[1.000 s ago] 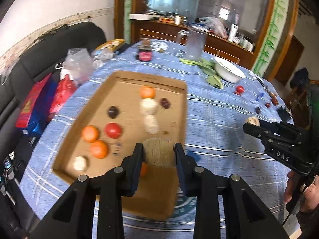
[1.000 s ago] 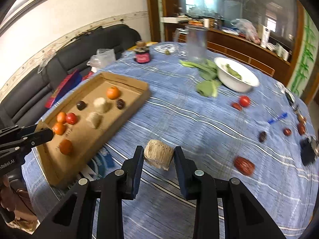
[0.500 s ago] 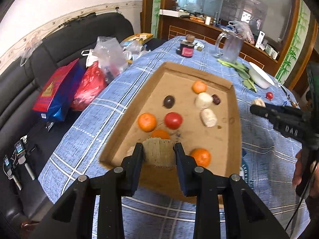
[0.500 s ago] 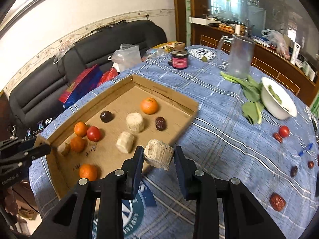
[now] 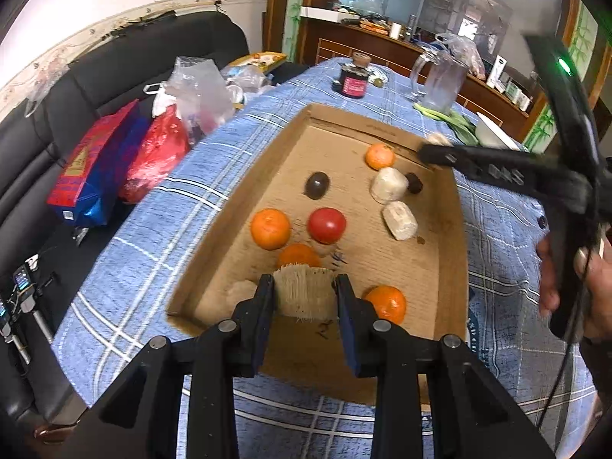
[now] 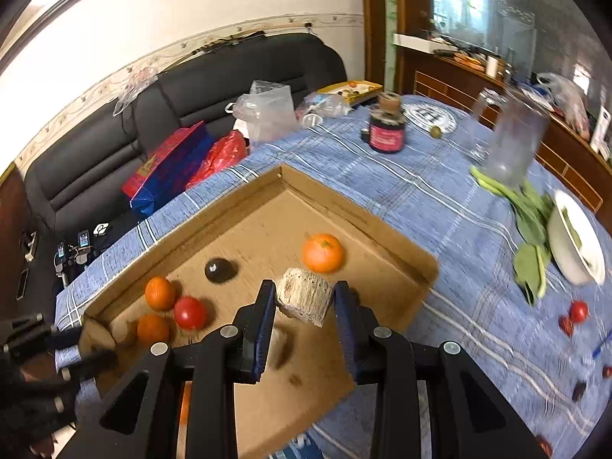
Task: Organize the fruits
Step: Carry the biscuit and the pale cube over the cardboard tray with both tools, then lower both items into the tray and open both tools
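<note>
A shallow cardboard tray [image 5: 244,206] [image 6: 244,199] lies on the blue checked table. It holds several oranges [image 5: 270,228], a red tomato [image 5: 326,225], a dark fruit [image 5: 316,184] and pale cut chunks [image 5: 399,220]. My left gripper [image 5: 305,298] is shut on a pale fibrous chunk [image 5: 304,290] above the tray's near end. My right gripper [image 6: 304,306] is shut on a similar pale chunk [image 6: 304,298] above the tray's middle; it reaches in from the right in the left wrist view [image 5: 478,160].
A dark jar [image 6: 386,132], a glass pitcher [image 6: 512,145], green leaves [image 6: 529,222] and a white bowl [image 6: 577,244] stand beyond the tray. Small red and dark fruits [image 6: 577,311] lie on the cloth at right. Bags [image 5: 114,160] and a black sofa are at left.
Both grippers kept their chunks. The right gripper moved left from the bare cloth to above the tray. The left gripper drew back toward the tray's near end.
</note>
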Tool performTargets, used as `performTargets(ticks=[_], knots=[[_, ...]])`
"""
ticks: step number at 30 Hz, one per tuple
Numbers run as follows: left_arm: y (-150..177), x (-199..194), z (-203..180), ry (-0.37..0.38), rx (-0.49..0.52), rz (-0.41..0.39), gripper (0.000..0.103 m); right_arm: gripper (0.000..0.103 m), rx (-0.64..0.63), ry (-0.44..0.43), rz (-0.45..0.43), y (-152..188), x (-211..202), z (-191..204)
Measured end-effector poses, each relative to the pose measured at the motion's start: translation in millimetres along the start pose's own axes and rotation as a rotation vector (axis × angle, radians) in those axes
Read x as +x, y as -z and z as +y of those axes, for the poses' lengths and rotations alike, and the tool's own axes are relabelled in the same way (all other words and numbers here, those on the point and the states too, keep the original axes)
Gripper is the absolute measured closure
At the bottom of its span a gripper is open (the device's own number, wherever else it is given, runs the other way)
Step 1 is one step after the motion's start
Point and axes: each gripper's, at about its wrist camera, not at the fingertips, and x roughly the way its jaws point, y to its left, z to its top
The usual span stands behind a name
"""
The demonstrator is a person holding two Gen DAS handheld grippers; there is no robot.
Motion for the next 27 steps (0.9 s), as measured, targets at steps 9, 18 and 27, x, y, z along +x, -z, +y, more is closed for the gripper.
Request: performTargets(ticks=[9,18,27], knots=[[9.7,19.7,-7.1,0.056,0.015,0.054,0.072,0.069,-0.046,-0.018,0.021,-23.2,36.8,11.1],[11.4,37.2,-6.1,0.06,0.004,0.092,0.072,0.069,-0.057,-0.031,0.069,-35.1,71.2,14.4],[10.7,42.5,-4.9,0.043,0.006,0.094,0.072,0.069,-0.086,-0.038,0.13,-38.5,98.8,22.8]])
